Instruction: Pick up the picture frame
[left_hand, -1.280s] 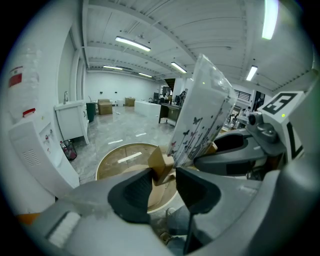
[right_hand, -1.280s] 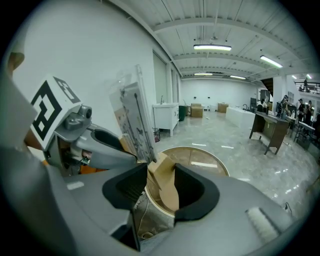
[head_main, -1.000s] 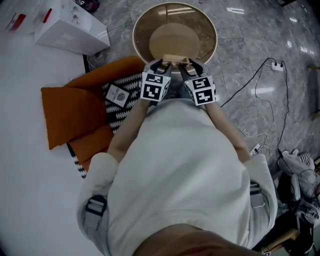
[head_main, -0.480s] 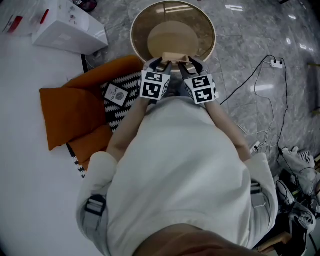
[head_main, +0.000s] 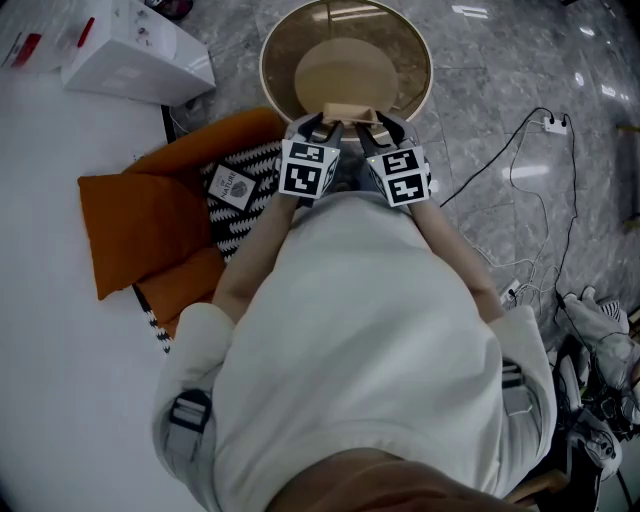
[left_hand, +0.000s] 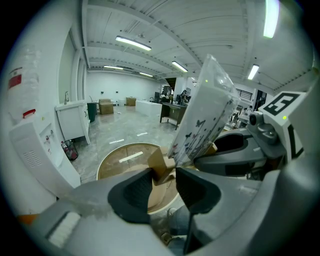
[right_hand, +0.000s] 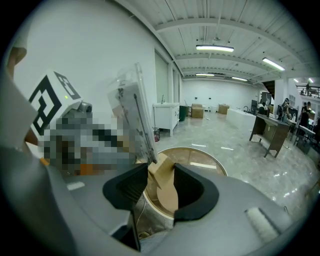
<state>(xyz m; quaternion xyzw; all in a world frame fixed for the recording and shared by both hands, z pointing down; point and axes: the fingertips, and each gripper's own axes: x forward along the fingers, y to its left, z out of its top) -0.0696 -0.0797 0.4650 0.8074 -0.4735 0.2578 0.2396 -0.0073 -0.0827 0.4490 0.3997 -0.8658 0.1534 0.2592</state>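
The picture frame (head_main: 350, 112) is held up over a round tan basket (head_main: 270, 50). In the head view only its wooden edge shows between the two marker cubes. My left gripper (left_hand: 162, 182) is shut on one wooden corner, and the frame (left_hand: 205, 117), wrapped in clear plastic with a butterfly print, rises tilted from its jaws. My right gripper (right_hand: 161, 182) is shut on the other wooden corner, and the frame (right_hand: 131, 117) is seen edge-on there. In the head view the left gripper (head_main: 318, 128) and the right gripper (head_main: 382, 128) sit side by side.
The basket (left_hand: 107, 160) stands on a grey marble floor. An orange cushion (head_main: 140, 225) and a black-and-white patterned cloth (head_main: 240, 215) with a card (head_main: 231, 187) lie at the left. A white box (head_main: 135, 55) sits at the far left. Cables (head_main: 530, 170) run across the floor at the right.
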